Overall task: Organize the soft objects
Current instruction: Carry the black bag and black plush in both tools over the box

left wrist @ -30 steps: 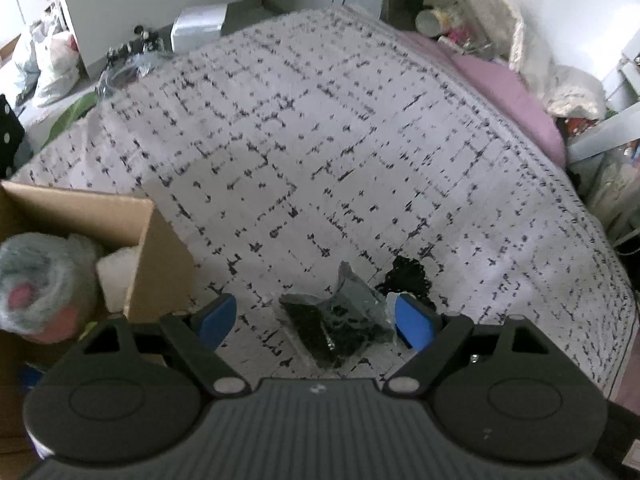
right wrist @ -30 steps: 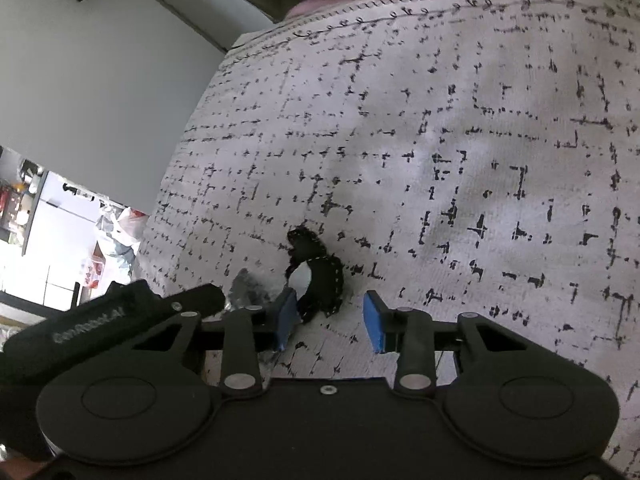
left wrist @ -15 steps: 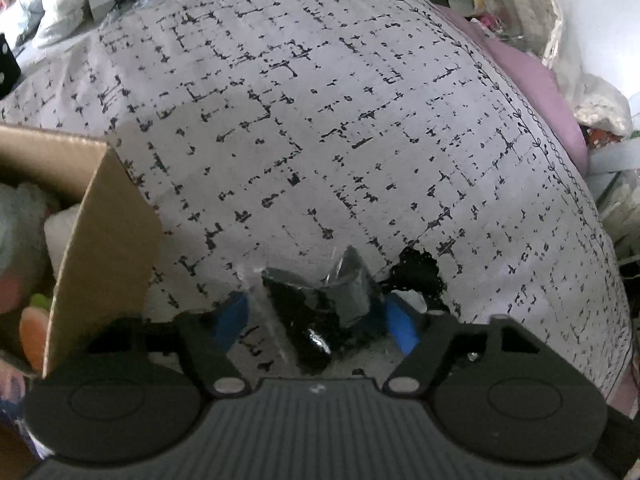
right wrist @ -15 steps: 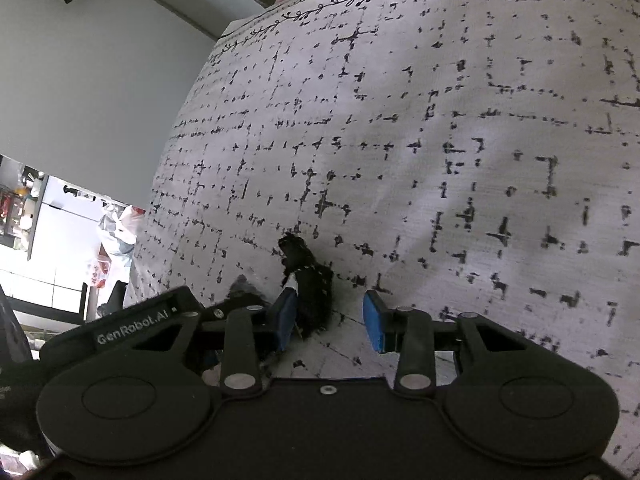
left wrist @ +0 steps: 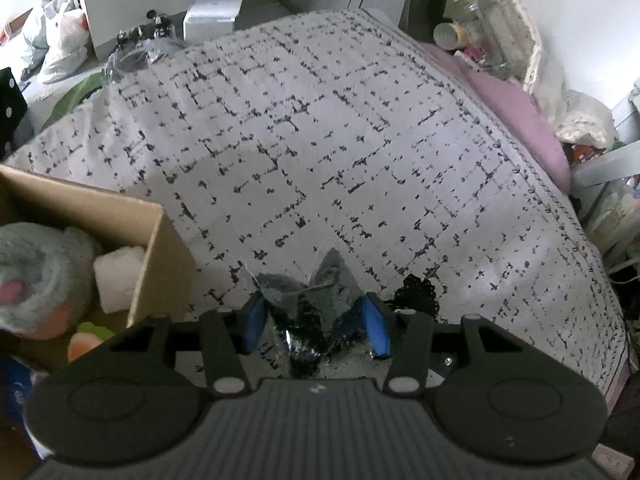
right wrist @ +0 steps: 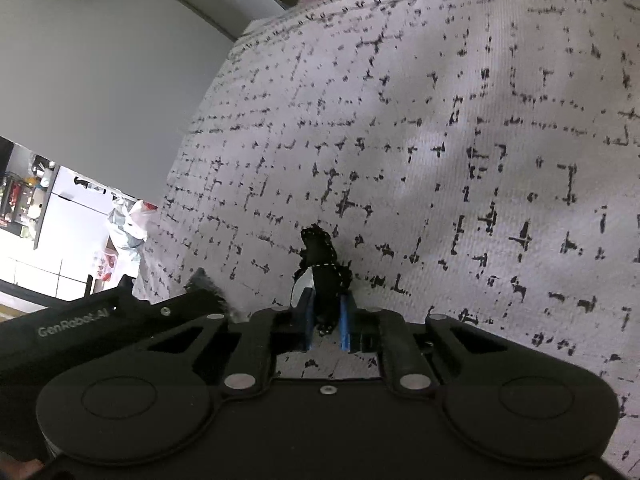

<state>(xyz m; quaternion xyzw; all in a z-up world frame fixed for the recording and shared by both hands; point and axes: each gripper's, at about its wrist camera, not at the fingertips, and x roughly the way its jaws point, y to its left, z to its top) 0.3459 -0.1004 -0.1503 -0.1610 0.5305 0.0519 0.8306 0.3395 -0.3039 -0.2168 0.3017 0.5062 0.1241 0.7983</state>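
Only my left view shows the brown cardboard box (left wrist: pixel 156 248); my left gripper (left wrist: pixel 316 320), closing, pinches a crinkled clear bag (left wrist: pixel 316 300); my right gripper (right wrist: pixel 325 320) clamps black lacy fabric (right wrist: pixel 326 268).

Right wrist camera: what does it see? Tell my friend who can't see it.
The right gripper is pinched shut on a small black lacy cloth lying on a white bedspread with black dashes. The other gripper's black arm pokes in from the left.

Glossy crinkled plastic bag (left wrist: pixel 310 304), matt woven bedspread (left wrist: pixel 320 140), cardboard box (left wrist: pixel 152 256)
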